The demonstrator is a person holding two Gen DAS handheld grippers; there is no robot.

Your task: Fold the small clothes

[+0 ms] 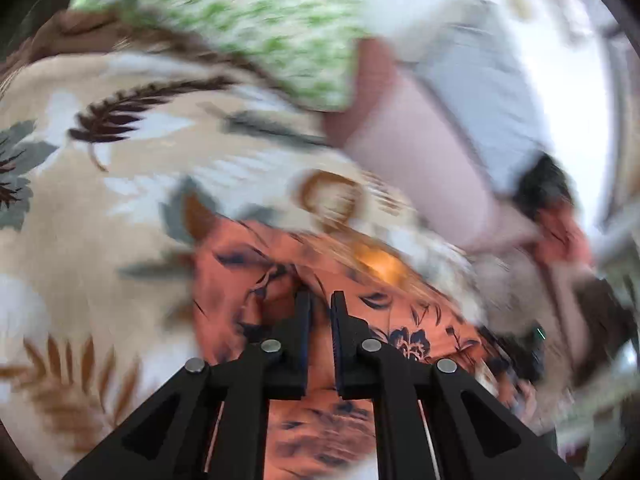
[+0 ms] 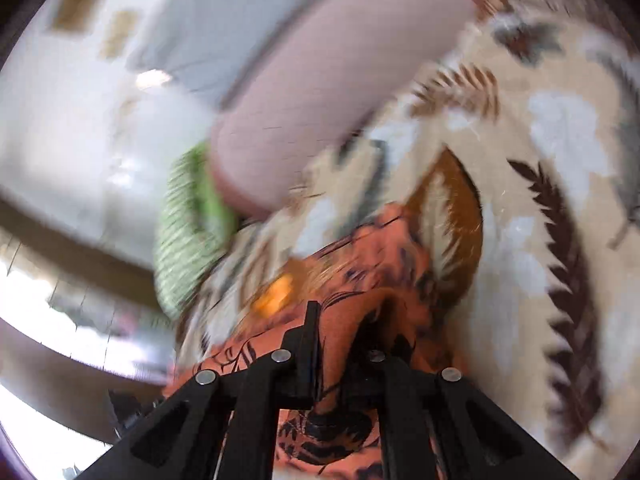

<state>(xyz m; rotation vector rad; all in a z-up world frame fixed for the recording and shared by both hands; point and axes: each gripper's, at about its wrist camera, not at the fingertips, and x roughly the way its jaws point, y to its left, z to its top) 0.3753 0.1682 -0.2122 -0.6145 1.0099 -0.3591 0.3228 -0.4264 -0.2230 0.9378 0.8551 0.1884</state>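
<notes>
An orange garment with a dark flower print (image 1: 280,264) lies bunched on a beige bedspread with a leaf pattern (image 1: 100,220). My left gripper (image 1: 321,298) is shut on a fold of it, its two black fingers almost touching with cloth pinched between them. In the right wrist view the same orange garment (image 2: 360,272) is gathered around my right gripper (image 2: 340,320), which is shut on it. Cloth drapes over and hides the right finger there. Both views are smeared by motion.
A green-and-white patterned cloth (image 1: 248,20) (image 2: 188,240) lies at the bedspread's (image 2: 540,200) far side. A long pink cushion (image 1: 420,160) (image 2: 320,120) sits beside it. Beyond are pale walls and a bright floor, too blurred to read.
</notes>
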